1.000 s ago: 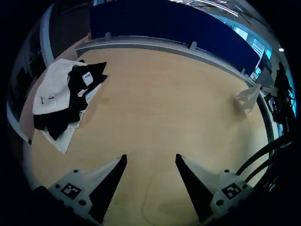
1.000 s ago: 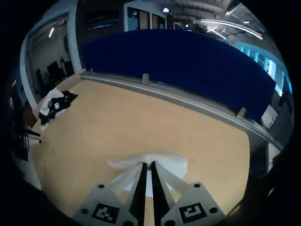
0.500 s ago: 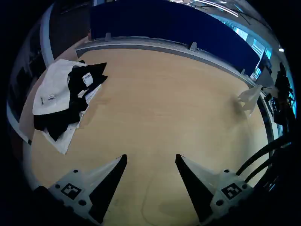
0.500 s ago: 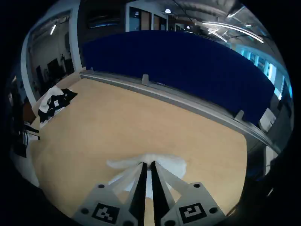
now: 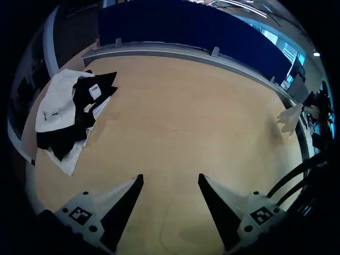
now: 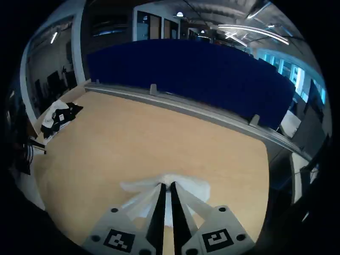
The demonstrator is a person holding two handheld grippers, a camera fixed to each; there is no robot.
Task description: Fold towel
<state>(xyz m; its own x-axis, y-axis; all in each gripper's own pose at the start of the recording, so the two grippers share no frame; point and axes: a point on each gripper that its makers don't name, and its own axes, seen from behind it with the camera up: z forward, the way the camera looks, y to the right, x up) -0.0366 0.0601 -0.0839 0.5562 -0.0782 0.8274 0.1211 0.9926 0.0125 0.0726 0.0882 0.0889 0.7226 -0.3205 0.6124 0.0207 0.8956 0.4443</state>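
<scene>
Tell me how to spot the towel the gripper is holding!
Find the big wooden table in front of the blue wall. A pile of black and white cloths lies at its far left corner; the towel is near the right end, by itself. It is plain white and pinched between the shut jaws of the right gripper.

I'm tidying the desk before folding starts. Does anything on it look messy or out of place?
Yes. A heap of white and black cloths lies crumpled and tangled at the far left corner of the light wooden table, unfolded. The white towel pinched in the jaws of the right gripper is bunched, not flat.
</scene>
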